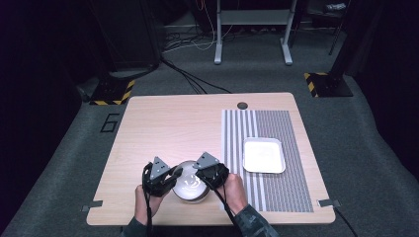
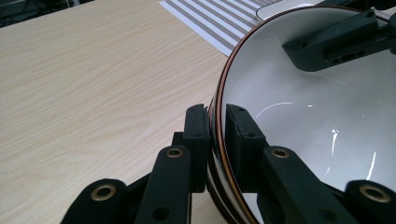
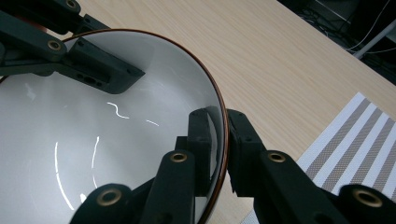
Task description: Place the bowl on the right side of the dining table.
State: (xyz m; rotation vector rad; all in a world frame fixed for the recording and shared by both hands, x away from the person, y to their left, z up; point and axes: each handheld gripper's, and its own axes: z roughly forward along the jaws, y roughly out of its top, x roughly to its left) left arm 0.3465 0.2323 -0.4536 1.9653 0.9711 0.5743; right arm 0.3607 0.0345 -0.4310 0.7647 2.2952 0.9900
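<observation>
Nearest the person, at the front edge of the table (image 1: 148,128), both hands hold a white bowl (image 1: 189,186) with a thin brown rim, one gripper on each side. The left gripper (image 2: 215,140) is clamped on the bowl's left wall: in the left gripper view one black jaw sits outside the rim and the other inside, pads pressed flat against the wall. The right gripper (image 3: 218,149) does the same on the opposite side, one jaw inside the glossy white hollow and one outside, the rim running between them. Pinching the rim at two opposite points looks like a deliberate choice — a wide, smooth bowl gripped from one side alone would likely tip or slip, while two opposed grips should keep it level. In the high view the bowl appears to rest on the bare wood, just left of the striped placemat (image 1: 267,158), and I cannot tell whether it is lifted at all. Farther off, on the mat, lies a white rectangular tray (image 1: 264,155), empty and well apart from the bowl — a likely place to carry it, judging by how it lies clear and within reach. Beyond the table's far edge, cables (image 1: 192,81) trail over the grey floor (image 1: 59,163).
</observation>
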